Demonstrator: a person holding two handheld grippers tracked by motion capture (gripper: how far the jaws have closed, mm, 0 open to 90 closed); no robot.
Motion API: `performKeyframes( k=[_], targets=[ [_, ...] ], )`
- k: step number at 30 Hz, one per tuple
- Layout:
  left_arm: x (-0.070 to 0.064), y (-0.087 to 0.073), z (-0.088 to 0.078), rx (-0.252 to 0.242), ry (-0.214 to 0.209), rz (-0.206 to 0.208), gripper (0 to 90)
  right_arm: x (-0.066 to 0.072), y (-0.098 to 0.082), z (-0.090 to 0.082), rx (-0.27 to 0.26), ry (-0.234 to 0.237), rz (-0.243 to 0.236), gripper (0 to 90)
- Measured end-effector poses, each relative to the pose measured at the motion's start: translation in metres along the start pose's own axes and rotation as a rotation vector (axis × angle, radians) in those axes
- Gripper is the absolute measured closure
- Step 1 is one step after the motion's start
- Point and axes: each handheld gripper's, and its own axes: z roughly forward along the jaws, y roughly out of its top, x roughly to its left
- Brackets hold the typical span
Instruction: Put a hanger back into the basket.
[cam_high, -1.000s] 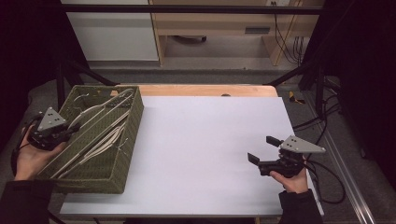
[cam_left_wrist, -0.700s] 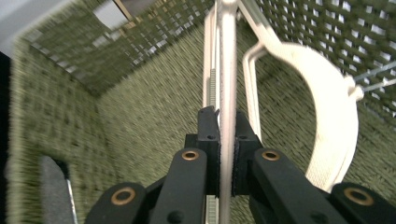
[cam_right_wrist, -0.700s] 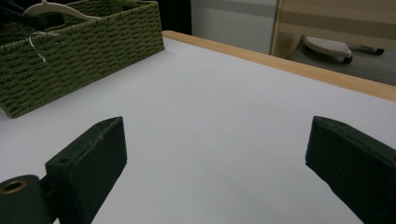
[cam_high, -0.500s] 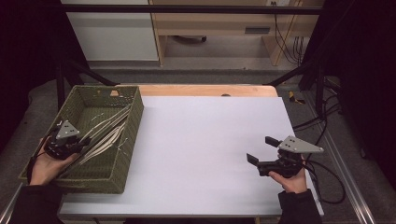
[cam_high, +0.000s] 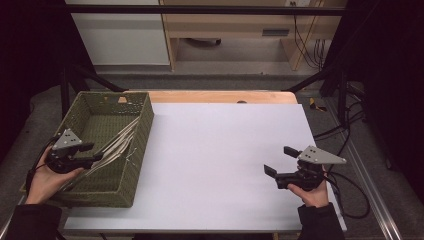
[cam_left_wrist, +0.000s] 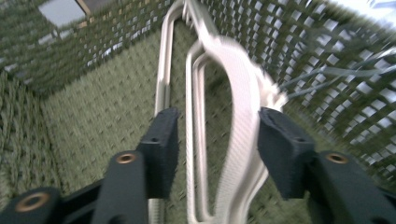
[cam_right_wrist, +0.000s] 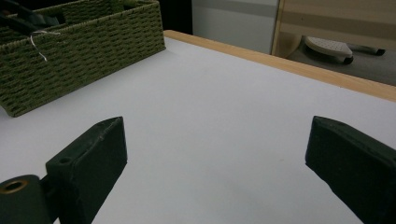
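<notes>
Your left hand-held gripper (cam_high: 92, 154) sits inside the green woven rectangular basket (cam_high: 142, 145), which rests at the left edge of the white worktop (cam_high: 220, 150). In the left gripper view its jaws are spread, with the bundle of white plastic clothes hangers (cam_left_wrist: 233, 107) passing between them. The picture is blurred, so you cannot tell whether either jaw touches the hangers.

In the high view the hangers (cam_high: 117, 142) lie slanted along the basket's right-hand wall, reaching from its near end toward the far right corner. Thin wire hooks poke through that wall on the worktop side.

Your left hand (cam_high: 47, 175) holds its gripper from the basket's left side, over the rim.

Your right hand-held gripper (cam_high: 279, 162) rests low over the right part of the worktop, well apart from the basket. Its jaws are spread wide with nothing between them; the right gripper view shows bare white surface in the gap. In that view the basket (cam_right_wrist: 79, 51) stands at the upper left.

A light wooden strip (cam_high: 220, 96) borders the far edge of the worktop.
</notes>
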Motion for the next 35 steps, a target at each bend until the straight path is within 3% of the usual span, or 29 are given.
performKeyframes(
  k=[6, 11, 12, 14, 16, 17, 19, 24, 26, 27, 35],
  targets=[
    [-0.014, 0.019, -0.022, -0.136, -0.003, -0.027, 35.9, 0.0, 0.0, 0.0, -0.003, 0.001, -0.004, 6.0],
    [-0.041, 0.04, -0.039, -0.286, -0.027, -0.035, 27.2, 0.0, 0.0, -0.001, -0.007, 0.002, -0.005, 5.9],
    [-0.041, 0.04, -0.039, -0.286, -0.027, -0.035, 25.0, 0.0, 0.0, -0.001, -0.007, 0.002, -0.005, 5.9],
    [-0.061, 0.053, -0.043, -0.346, -0.046, -0.028, 21.1, 0.0, 0.001, -0.002, -0.01, 0.002, 0.002, 5.8],
    [-0.074, 0.061, -0.043, -0.376, -0.063, -0.039, 17.2, 0.0, 0.001, -0.002, -0.012, 0.001, 0.002, 5.6],
    [-0.074, 0.061, -0.043, -0.376, -0.063, -0.039, 15.4, 0.0, 0.001, -0.003, -0.013, 0.002, 0.003, 5.6],
    [-0.091, 0.07, -0.039, -0.428, -0.107, -0.066, 13.7, 0.0, 0.001, -0.003, -0.018, 0.004, 0.004, 5.4],
    [-0.115, 0.08, -0.022, -0.473, -0.155, -0.105, 11.2, 0.0, 0.0, -0.004, -0.028, 0.001, 0.006, 5.1],
    [-0.118, 0.081, -0.018, -0.473, -0.158, -0.111, 10.8, 0.0, 0.0, -0.004, -0.029, 0.004, 0.008, 5.0],
    [-0.126, 0.081, -0.007, -0.469, -0.176, -0.126, 10.8, 0.0, 0.0, -0.005, -0.032, 0.005, 0.01, 5.0],
    [-0.144, 0.079, 0.017, -0.432, -0.212, -0.119, 10.7, -0.002, 0.001, -0.011, -0.057, 0.016, 0.021, 4.7]
  ],
)
